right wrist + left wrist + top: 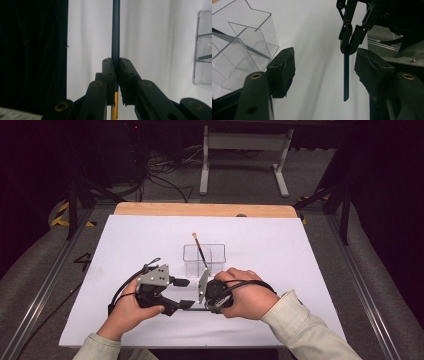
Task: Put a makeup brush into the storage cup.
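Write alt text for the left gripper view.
The right gripper, shut on a dark brush handle, holds it between the left gripper's open jaws. A clear plastic organizer stands at left on the white table.

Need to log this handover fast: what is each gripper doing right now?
Left gripper: open, the dark brush handle between its jaws, untouched.
Right gripper: shut on the brush handle.

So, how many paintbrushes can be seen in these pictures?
2. One paintbrush stands tilted inside the clear divided container. The other paintbrush is clamped in the right gripper, with its dark handle between the left gripper's open jaws. None seems hidden.
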A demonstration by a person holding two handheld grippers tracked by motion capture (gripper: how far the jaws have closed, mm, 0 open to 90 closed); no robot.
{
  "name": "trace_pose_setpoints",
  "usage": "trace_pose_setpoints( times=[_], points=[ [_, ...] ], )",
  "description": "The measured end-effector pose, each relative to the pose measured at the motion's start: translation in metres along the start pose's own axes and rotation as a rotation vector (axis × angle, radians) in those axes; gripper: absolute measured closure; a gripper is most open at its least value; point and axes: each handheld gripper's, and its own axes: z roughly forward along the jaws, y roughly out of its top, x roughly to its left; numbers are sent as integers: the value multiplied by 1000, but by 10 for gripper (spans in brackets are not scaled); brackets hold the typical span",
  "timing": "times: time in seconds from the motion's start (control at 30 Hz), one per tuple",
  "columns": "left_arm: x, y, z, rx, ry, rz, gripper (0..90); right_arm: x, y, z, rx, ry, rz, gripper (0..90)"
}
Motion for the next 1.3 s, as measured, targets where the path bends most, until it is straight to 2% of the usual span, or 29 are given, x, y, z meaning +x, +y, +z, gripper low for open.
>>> trace_pose_setpoints(
  times=[0.03,0.17,0.2,0.37,0.67,0.8,1.0,1.17,1.2,1.3],
  points=[
    [0,0,1,1,-6,-5,358,0,0,0,0,0,0,835],
    [-2,1,4,13,-24,5,483,0,1,2,1,2,-11,834],
    [-3,1,5,13,-34,5,483,0,1,2,-1,3,-13,835],
    [-5,2,10,31,-51,19,599,0,2,3,-10,0,-19,835],
    [-8,2,23,109,-93,36,551,2,5,3,-10,0,-29,835],
    [-9,2,28,132,-120,31,598,3,5,3,-6,-3,-30,835],
    [-10,3,33,181,-130,39,677,3,6,6,3,-6,-49,835],
    [-11,4,38,201,-137,38,692,4,8,9,19,-8,-54,835],
    [-11,4,39,197,-143,31,690,3,9,9,11,-13,-70,835],
    [-11,3,41,205,-140,27,694,3,10,8,4,-17,-73,835]
  ],
)
